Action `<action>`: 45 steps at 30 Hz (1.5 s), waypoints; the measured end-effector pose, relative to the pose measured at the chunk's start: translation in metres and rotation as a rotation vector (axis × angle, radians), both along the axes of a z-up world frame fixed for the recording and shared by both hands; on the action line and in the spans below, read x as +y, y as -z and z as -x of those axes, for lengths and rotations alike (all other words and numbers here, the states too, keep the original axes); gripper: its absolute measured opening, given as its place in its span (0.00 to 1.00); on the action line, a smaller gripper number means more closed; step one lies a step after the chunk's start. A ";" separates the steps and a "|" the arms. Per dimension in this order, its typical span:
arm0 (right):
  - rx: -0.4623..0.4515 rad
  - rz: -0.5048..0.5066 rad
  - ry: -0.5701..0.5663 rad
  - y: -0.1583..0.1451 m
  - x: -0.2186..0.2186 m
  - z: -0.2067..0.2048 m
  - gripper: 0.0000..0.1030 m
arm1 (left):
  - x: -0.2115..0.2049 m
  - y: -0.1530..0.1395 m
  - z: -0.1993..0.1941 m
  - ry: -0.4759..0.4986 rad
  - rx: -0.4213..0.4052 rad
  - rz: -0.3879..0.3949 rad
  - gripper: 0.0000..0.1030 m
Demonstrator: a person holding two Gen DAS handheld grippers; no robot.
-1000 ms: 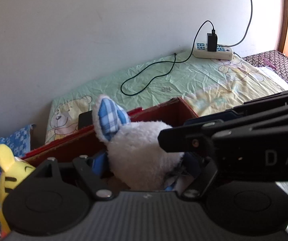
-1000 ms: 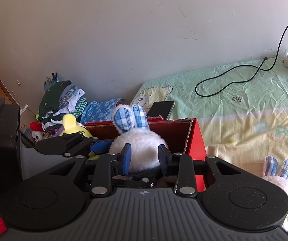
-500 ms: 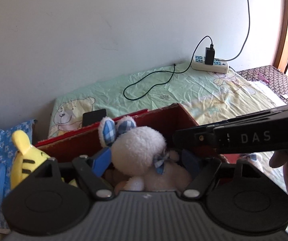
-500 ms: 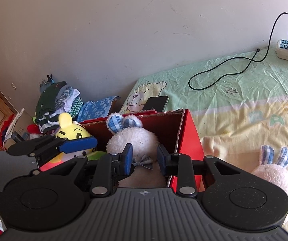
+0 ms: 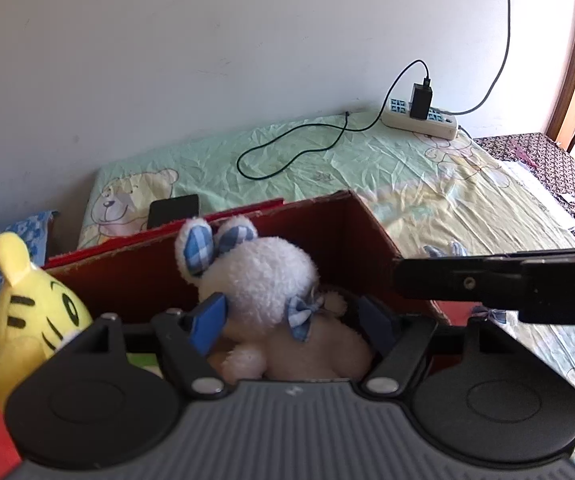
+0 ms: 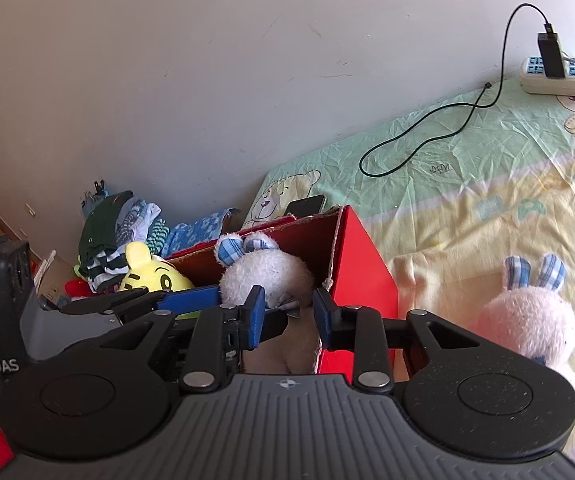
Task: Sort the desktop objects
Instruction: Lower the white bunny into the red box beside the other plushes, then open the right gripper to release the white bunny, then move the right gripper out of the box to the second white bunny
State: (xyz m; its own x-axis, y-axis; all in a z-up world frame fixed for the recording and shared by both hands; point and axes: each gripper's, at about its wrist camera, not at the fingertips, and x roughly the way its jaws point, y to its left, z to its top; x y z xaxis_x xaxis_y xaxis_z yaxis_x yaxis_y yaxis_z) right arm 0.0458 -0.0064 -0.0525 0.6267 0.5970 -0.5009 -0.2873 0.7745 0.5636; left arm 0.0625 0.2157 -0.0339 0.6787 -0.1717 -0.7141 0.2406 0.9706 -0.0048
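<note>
A white plush bunny with blue checked ears and a bow sits inside the red cardboard box, head tilted left. My left gripper straddles it and its jaws are closing. The left pad touches the head, while a dark gap shows beside the right pad. From the right wrist view, the bunny shows in the box with one of the left gripper's fingers against its head. My right gripper hovers near the box's right wall, jaws narrowly apart with nothing between them. It appears edge-on in the left view.
A pink bunny lies on the bedsheet right of the box. A yellow striped plush stands left of the box. Behind the box lie a dark phone, a looped black cable and a power strip. Folded clothes are piled by the wall.
The white bunny has turned to face the left camera and sits lower in the box. The right gripper has drawn away to the right. The left jaws have narrowed.
</note>
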 end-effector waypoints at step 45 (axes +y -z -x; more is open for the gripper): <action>0.031 -0.023 0.068 0.004 -0.120 0.048 0.32 | -0.093 -0.078 0.076 -0.119 -0.148 -0.037 0.83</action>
State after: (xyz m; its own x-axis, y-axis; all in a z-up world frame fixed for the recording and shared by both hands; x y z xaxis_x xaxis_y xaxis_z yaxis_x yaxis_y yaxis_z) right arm -0.0019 -0.1261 -0.0564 0.6506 0.5651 -0.5073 -0.2167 0.7784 0.5892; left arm -0.0132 0.1228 0.0444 0.7907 -0.0595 -0.6093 0.1195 0.9911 0.0583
